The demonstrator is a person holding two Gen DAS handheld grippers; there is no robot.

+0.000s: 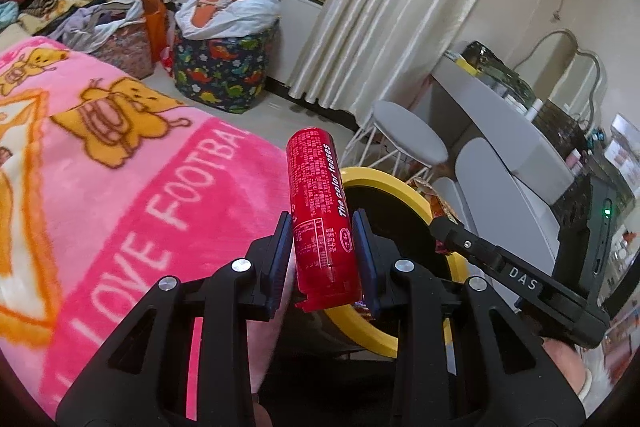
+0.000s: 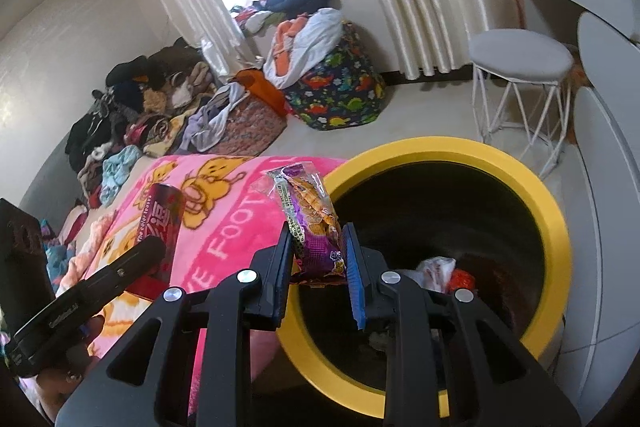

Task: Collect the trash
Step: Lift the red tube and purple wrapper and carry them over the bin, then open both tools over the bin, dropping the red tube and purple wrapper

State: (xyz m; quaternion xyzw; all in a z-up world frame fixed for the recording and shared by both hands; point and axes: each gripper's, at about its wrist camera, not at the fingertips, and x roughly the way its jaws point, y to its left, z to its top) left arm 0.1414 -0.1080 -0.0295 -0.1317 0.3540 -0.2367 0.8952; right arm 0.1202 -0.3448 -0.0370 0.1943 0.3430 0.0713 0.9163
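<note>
My left gripper (image 1: 322, 247) is shut on a red cylindrical snack tube (image 1: 320, 215) that stands upright between its pads, at the pink blanket's edge. Behind it is a yellow-rimmed bin (image 1: 394, 189). The right gripper (image 2: 318, 255) is shut on a purple snack wrapper (image 2: 312, 223), held over the near left rim of the yellow-rimmed bin (image 2: 536, 187). Inside the bin lie a white bag (image 2: 434, 267) and a red scrap (image 2: 464, 279). In the right wrist view the red tube (image 2: 162, 223) and the left gripper's side show at the left.
A pink cartoon blanket (image 1: 120, 167) covers the bed on the left. A white stool (image 2: 520, 63) stands behind the bin, a grey-white dresser (image 1: 500, 131) to the right. A dinosaur-print hamper (image 1: 224, 67), a clothes pile (image 2: 152, 107) and curtains (image 1: 360, 7) lie farther back.
</note>
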